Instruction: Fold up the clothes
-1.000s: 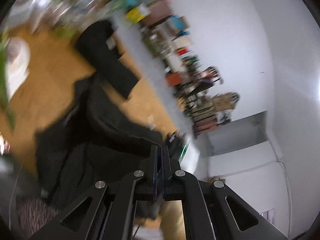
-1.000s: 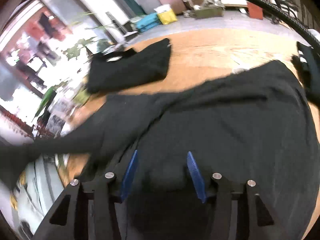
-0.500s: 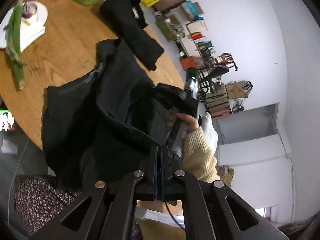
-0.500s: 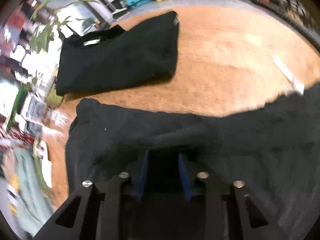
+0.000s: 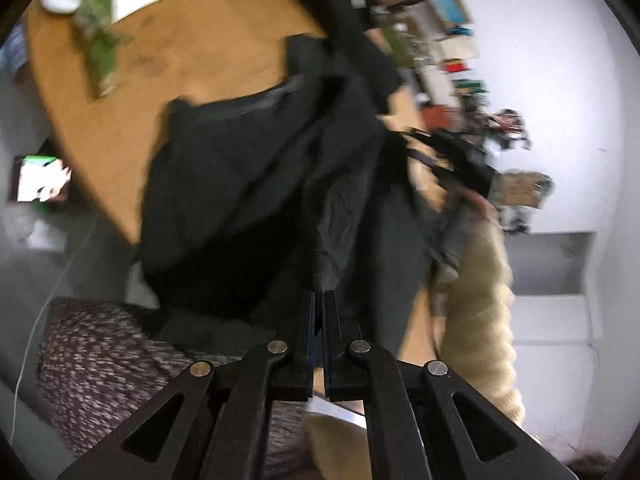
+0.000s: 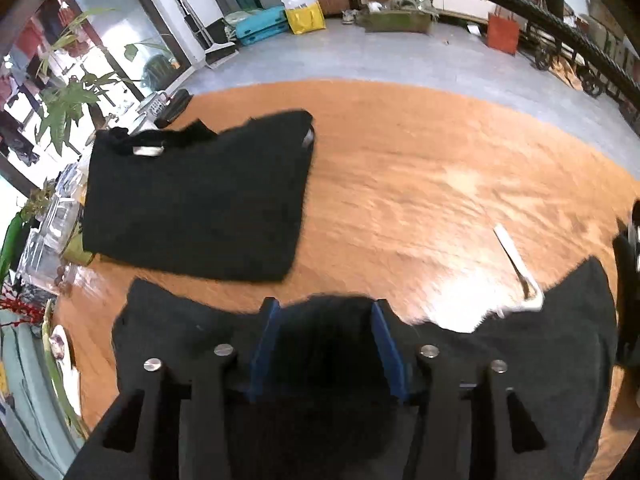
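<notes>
Black cloth fills most of both views: a dark garment [image 5: 256, 184] lies rumpled on the round wooden table [image 5: 168, 52], with one side hanging over the table edge near the person's speckled lap [image 5: 104, 364]. The left gripper [image 5: 319, 300] has its two fingers pressed tight together, and a thin bunched fold of the black garment runs right into their tips, so it is pinching the cloth. Beside it, on the right of the left wrist view, a hand in a cream knitted sleeve [image 5: 486, 300] holds the other tool, though this part is blurry. In the right wrist view, the right gripper [image 6: 326, 312] points down at the near edge of the same garment [image 6: 540, 344]. Its blue pads [image 6: 266, 340] stand apart and are opening, with black cloth lying between them, but the pads do not press on it. Farther back on the table lies a second black garment [image 6: 196, 196], already folded into a neat flat shape, well apart from the rumpled one. A small white strip [image 6: 516, 260] rests on the bare wood, just past the cloth edge. Green plant leaves [image 5: 100, 36] reach over the far side of the table.
</notes>
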A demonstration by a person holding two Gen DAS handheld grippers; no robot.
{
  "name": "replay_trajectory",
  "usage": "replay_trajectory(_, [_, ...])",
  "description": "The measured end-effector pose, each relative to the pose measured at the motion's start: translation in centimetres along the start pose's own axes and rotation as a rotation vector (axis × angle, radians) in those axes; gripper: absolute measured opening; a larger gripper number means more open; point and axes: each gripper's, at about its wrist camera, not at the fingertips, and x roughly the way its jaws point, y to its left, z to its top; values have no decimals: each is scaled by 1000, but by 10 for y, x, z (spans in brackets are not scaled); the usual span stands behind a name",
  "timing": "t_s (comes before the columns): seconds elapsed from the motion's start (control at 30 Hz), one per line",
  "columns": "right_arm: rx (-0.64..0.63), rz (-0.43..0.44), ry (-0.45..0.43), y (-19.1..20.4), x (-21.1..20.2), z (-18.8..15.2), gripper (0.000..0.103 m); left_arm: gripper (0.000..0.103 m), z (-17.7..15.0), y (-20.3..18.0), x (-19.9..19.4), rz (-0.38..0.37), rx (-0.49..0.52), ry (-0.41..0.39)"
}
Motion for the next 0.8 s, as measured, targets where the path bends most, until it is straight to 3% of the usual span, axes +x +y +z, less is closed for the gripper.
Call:
replay_trajectory(0.07, [-17,67,3,-4,-11,-23,50,2,0,10,8,-51,-44,27])
replay_trajectory(0.2, [-119,234,27,7,-42,-112,48,2,1,13,12,-157,-68,34])
replay_trajectory(0.3, [-151,373,79,19,-58,-183,46,2,0,13,11,-163,-81,28])
replay_trajectory(0.4, [-152,463,142,36,-61,-232,43,2,-2,14,11,-164,-85,20])
replay_trajectory(0.6, [-203,501,190,74,-54,-263,42,2,-4,4,1,-187,-64,-13])
replay_trajectory(0.8, [-172,474,258,89,-32,-259,46,2,-6,-12,-9,-246,-23,-29])
